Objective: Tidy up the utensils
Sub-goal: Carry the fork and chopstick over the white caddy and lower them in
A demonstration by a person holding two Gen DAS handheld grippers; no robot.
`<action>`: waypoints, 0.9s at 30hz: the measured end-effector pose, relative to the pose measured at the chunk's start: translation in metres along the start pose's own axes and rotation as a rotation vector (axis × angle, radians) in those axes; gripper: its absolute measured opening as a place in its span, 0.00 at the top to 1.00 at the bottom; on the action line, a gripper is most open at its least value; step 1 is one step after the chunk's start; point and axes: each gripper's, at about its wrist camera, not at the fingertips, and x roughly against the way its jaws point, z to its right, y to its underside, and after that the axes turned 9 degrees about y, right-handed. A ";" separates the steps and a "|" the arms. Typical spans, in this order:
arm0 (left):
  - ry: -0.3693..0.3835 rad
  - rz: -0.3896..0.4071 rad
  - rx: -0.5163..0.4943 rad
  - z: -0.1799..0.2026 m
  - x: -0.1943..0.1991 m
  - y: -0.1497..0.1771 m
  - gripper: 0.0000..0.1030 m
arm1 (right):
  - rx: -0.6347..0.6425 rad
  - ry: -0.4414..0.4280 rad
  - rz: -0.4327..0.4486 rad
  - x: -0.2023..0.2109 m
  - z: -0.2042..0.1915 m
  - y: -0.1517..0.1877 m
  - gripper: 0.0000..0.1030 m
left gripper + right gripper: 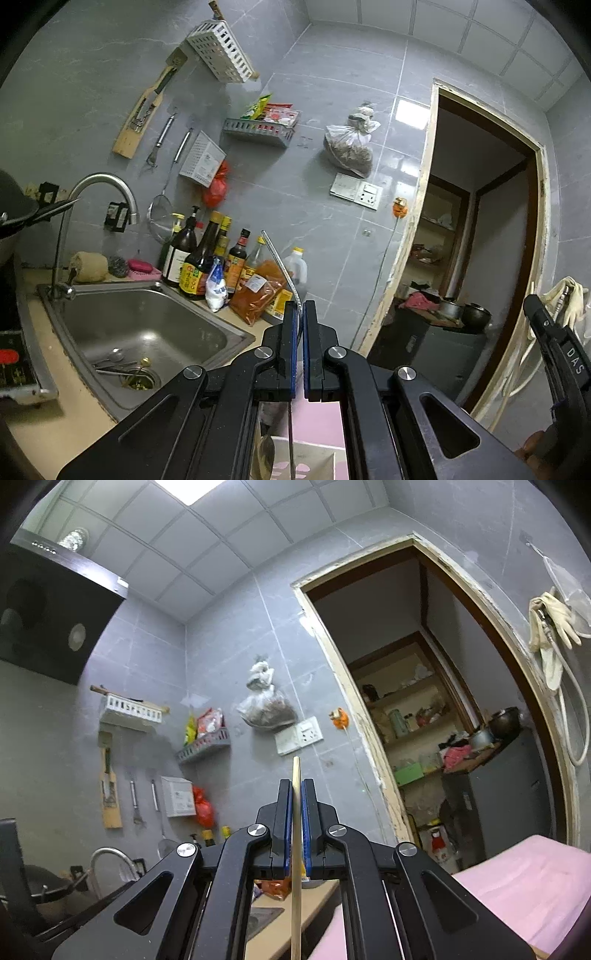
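thin steel utensil point(280, 266), slim wooden chopstick point(296, 849)

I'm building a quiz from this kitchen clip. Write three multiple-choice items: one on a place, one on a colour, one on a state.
1. Where do spoons lie? A in the sink basin B on the wall shelf C on the stove
2. What colour is the utensil in the right gripper? A black B pale wood C red
3. How is the left gripper? A wide open B shut on a thin metal utensil C out of view

A: spoons lie by the sink drain.
B: right gripper clamps a wooden stick.
B: left gripper pinches a metal utensil.
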 end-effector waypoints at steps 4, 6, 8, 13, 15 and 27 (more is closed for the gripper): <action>-0.018 0.001 -0.019 0.003 -0.001 0.009 0.99 | 0.013 0.011 -0.014 -0.003 0.001 0.008 0.98; -0.022 -0.006 -0.032 0.004 -0.003 0.013 0.99 | 0.030 0.010 -0.019 -0.002 -0.001 0.010 0.98; -0.019 -0.020 -0.038 0.006 -0.004 0.017 0.99 | 0.045 0.008 -0.027 -0.002 -0.003 0.013 0.98; -0.021 -0.047 -0.077 0.013 -0.007 0.032 0.99 | 0.096 0.004 -0.053 0.000 -0.009 0.021 0.98; -0.017 -0.055 -0.090 0.015 -0.008 0.036 0.99 | 0.114 0.008 -0.062 0.001 -0.010 0.024 0.97; 0.057 -0.202 -0.060 0.016 -0.010 0.054 0.99 | 0.163 -0.020 -0.174 0.009 -0.006 0.037 0.96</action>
